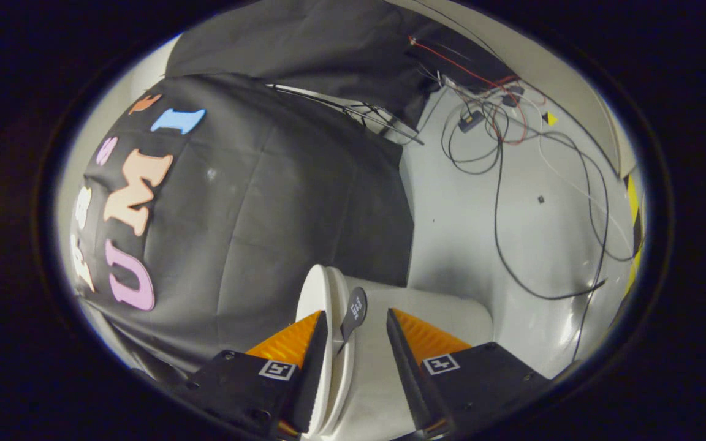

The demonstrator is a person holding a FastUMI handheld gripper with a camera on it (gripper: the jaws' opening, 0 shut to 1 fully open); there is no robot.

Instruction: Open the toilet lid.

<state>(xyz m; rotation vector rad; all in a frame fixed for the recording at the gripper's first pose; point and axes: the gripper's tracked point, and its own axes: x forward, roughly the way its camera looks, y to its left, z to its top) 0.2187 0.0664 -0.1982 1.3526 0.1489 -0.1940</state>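
Claw [356, 321] open, raised toilet lid [319, 294] beside its left finger

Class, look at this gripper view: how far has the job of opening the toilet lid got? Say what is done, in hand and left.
Done: the white toilet lid stands raised, edge-on, off the toilet body. In hand: the gripper is open, the lid's edge and its dark tab between the fingers, the lid hard by one finger; touch unclear. Left: probably only drawing the gripper away.
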